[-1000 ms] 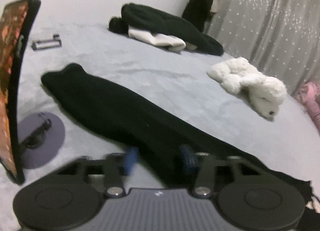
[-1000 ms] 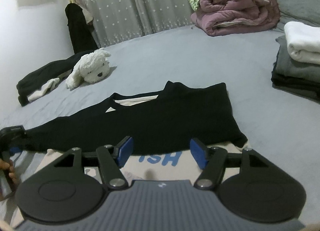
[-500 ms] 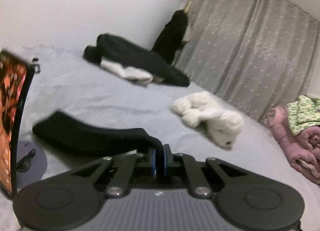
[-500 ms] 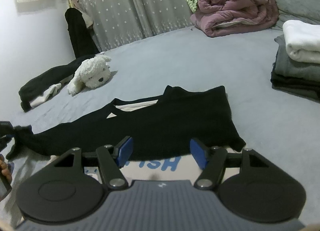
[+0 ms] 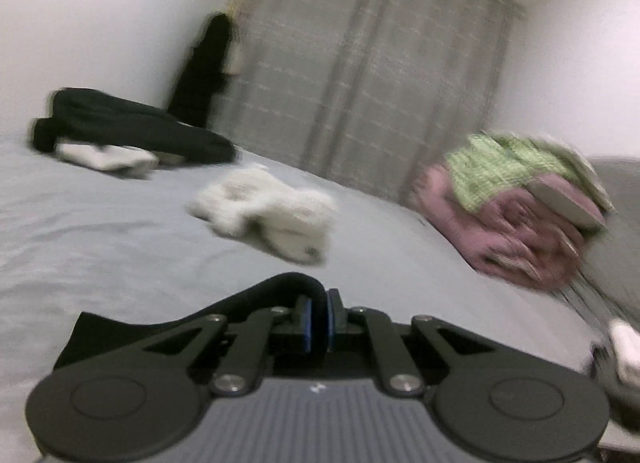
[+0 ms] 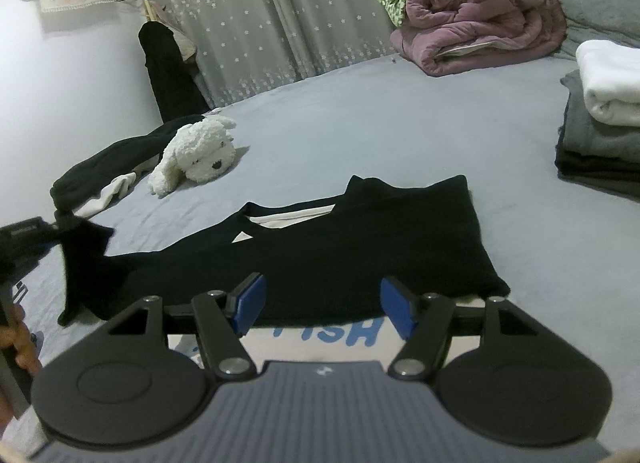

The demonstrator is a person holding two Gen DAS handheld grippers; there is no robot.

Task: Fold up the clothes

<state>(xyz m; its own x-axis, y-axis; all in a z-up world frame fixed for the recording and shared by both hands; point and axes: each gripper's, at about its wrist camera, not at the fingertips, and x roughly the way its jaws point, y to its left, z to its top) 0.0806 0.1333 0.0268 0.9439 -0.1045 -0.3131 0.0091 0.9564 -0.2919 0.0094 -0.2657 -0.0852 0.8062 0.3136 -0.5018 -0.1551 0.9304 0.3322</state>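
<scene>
Black fabric of a long-sleeved top (image 6: pixel 360 247) is spread flat across the grey bed (image 6: pixel 400 123), its body lying over a white garment with blue lettering (image 6: pixel 352 333) that shows beneath its near hem. One sleeve (image 5: pixel 276 295) of the black top is pinched between the blue pads of the left gripper (image 5: pixel 316 321), which is clenched on the cloth and held above the bed; in the right wrist view this sleeve end (image 6: pixel 86 247) is seen lifted at the far left of the black top, next to a person's hand (image 6: pixel 20 347). The right gripper (image 6: pixel 324 305) is held with its jaws spread wide and nothing between them, just over the near hem of the black top. Beyond the black top a white plush dog (image 6: pixel 200 153) is seen, and behind it a dark heap of clothes (image 6: pixel 116 163). Well apart from the black top, a folded stack (image 6: pixel 604 131) is seen to the right, and a rolled pink quilt (image 6: pixel 480 23) lies against the curtain (image 6: pixel 260 15).
</scene>
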